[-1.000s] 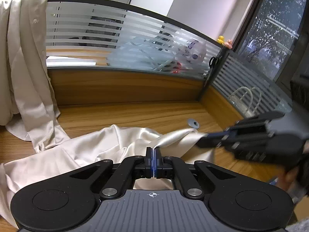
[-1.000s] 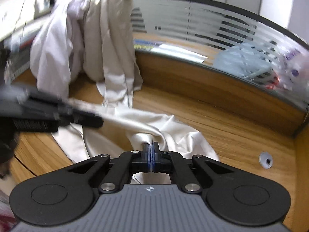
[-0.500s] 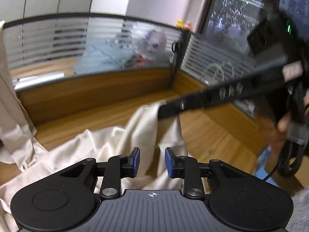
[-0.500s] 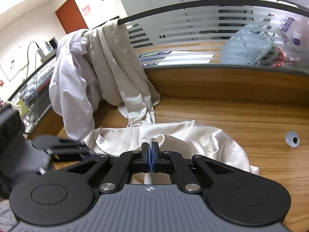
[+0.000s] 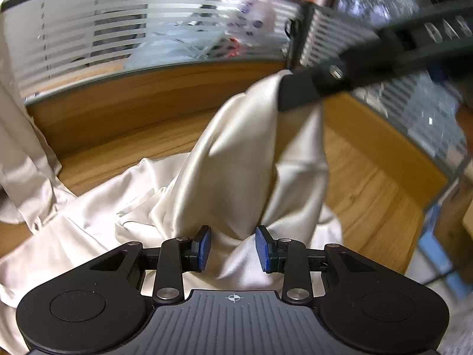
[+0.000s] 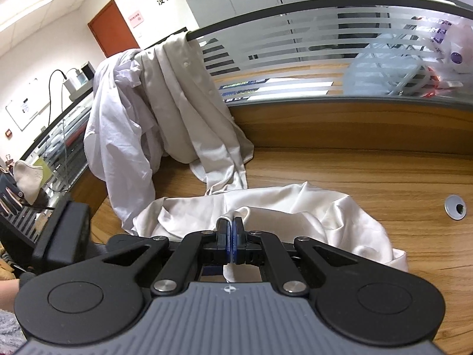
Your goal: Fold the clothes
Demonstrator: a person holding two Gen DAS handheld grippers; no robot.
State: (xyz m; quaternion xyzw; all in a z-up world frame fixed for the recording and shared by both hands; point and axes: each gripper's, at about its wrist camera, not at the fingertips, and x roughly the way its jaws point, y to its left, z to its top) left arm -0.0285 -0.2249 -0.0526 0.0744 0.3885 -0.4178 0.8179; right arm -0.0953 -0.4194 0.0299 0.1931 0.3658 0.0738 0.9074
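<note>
i'm near the start of the folding, by my reading. the cream garment is not flat and shows no clean fold; most of it lies crumpled on the bench, and one part is pulled up into a peak. nothing i can see looks like a finished fold, so spreading it out, squaring it and making each fold are all left to do. more clothes hang over the glass partition at the back left, one whitish and one cream, their lower ends trailing onto the bench just beside my garment. i take those as work still waiting.

my right hand-held gripper is closed tight on a rolled hem or edge of the garment; cloth runs up between its pads and out below them. in the left wrist view that same right hand-held gripper comes in from the upper right, holding the cloth's peak above the bench, so the fabric drapes down from it like a tent.

my left hand-held gripper has its jaws parted, the blue pads standing clear on either side of a ridge of cloth. the ridge sits between them, but i see neither pad pressing on it, so i count nothing gripped there. the garment lies right under and ahead of this one, with the draped peak rising directly in front of it and the rest spreading away to the left.
</note>
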